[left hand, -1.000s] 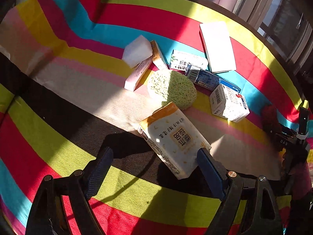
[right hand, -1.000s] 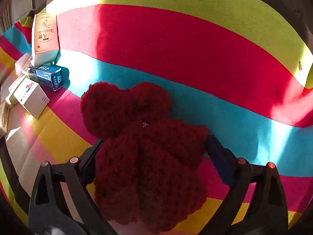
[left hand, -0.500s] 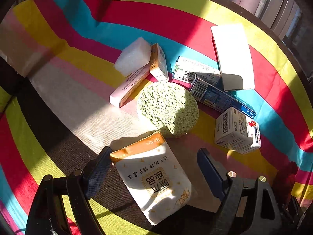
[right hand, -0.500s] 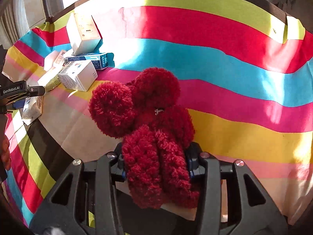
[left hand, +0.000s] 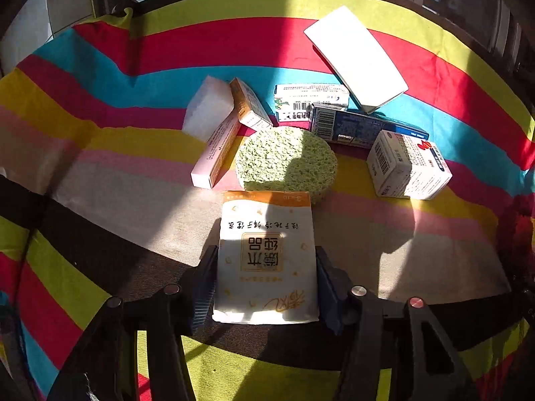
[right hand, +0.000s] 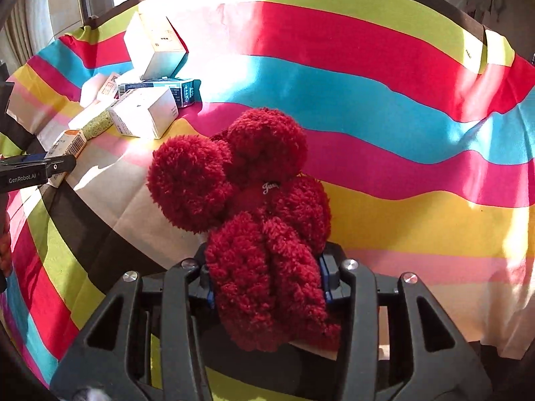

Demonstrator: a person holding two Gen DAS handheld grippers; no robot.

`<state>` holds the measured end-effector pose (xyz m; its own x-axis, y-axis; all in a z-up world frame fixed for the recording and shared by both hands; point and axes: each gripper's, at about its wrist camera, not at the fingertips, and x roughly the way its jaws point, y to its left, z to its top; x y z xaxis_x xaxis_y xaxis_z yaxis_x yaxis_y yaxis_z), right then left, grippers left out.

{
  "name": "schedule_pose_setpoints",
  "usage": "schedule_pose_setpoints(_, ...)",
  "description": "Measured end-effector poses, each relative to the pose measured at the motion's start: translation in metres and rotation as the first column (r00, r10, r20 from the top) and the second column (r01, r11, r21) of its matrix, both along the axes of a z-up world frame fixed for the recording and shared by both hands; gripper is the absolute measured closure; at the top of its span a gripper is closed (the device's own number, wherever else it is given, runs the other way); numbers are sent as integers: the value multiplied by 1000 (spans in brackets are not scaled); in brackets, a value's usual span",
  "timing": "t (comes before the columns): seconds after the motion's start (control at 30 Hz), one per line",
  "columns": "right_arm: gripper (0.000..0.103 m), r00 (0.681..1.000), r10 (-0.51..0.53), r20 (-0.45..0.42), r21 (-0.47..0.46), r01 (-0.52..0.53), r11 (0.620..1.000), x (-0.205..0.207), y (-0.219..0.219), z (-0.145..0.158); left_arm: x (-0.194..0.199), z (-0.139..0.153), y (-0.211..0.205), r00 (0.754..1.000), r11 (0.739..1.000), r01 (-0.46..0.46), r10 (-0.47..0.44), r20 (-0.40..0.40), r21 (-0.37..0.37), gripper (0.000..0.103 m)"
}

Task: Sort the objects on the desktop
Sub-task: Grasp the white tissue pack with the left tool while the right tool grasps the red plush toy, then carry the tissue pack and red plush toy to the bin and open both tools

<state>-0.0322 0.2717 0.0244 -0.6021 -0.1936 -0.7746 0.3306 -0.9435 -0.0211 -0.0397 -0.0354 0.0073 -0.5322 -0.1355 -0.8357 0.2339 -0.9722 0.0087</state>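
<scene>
A white tissue pack (left hand: 265, 254) with an orange top lies on the striped cloth (left hand: 100, 173). My left gripper (left hand: 264, 267) is closing around it, and both blue pads touch its long sides. The right wrist view shows this gripper (right hand: 33, 170) side-on at the left edge, with the pack (right hand: 68, 145) in it. A fluffy dark red plush toy (right hand: 254, 200) is in my right gripper (right hand: 267, 274), which is shut on the toy's lower part. Its two round pompoms stick out ahead of the fingers. The toy hides most of the pads.
Beyond the pack are a round green sponge (left hand: 286, 160), a long pink box (left hand: 217, 148), a white foam block (left hand: 207, 108), a small orange-and-white box (left hand: 250, 103), a blue box (left hand: 361, 127), a white printed box (left hand: 408, 165) and a large flat white box (left hand: 356, 56).
My left gripper came forward and rolled until the tissue pack lay straight between its fingers, then narrowed onto it. My right gripper shut on the red plush toy and carried it sideways.
</scene>
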Motion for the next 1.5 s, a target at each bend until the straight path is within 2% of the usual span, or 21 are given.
schedule_pose_setpoints(0.07, 60, 1000, -19, -7, 5, 19, 1000, 1, -7, 1, 3, 1, -2, 1000, 999, 23, -23, 5, 29, 52)
schedule_pose_setpoints(0.17, 62, 999, -29, -22, 8, 30, 1000, 26, -9, 11, 17, 3, -6, 999, 998, 39, -40, 7, 58, 52)
schedule_pose_setpoints(0.2, 62, 999, -31, -22, 0, 31, 1000, 24, -23, 10, 21, 3, -8, 999, 997, 42, -43, 7, 63, 52)
schedule_pose_setpoints(0.53, 63, 1000, -23, 1, -109, 23, 994, 105, -42, 27, 71, 10, -28, 998, 993, 68, -68, -4, 97, 52)
schedule_pose_setpoints(0.7, 63, 1000, 4, -5, -165, -4, 986, 152, -73, 38, 111, 21, -38, 996, 991, 87, -83, -36, 106, 52)
schedule_pose_setpoints(0.93, 63, 996, 83, 20, -207, -78, 975, 199, -127, 34, 176, 30, -60, 994, 991, 99, -93, -64, 85, 52)
schedule_pose_setpoints(1.03, 63, 993, 114, 38, -238, -102, 966, 208, -150, 33, 192, 34, -81, 994, 993, 77, -69, -82, 89, 52)
schedule_pose_setpoints(1.27, 63, 971, 238, 18, -274, -224, 935, 216, -239, 47, 225, 63, -148, 989, 998, 11, -1, -151, 67, 52)
schedule_pose_setpoints(1.4, 63, 942, 335, -2, -277, -322, 905, 220, -295, 63, 246, 78, -195, 980, 996, -52, 64, -188, 69, 52)
schedule_pose_setpoints(1.5, 63, 903, 430, -20, -291, -417, 861, 224, -340, 73, 264, 85, -234, 968, 990, -116, 130, -215, 76, 52)
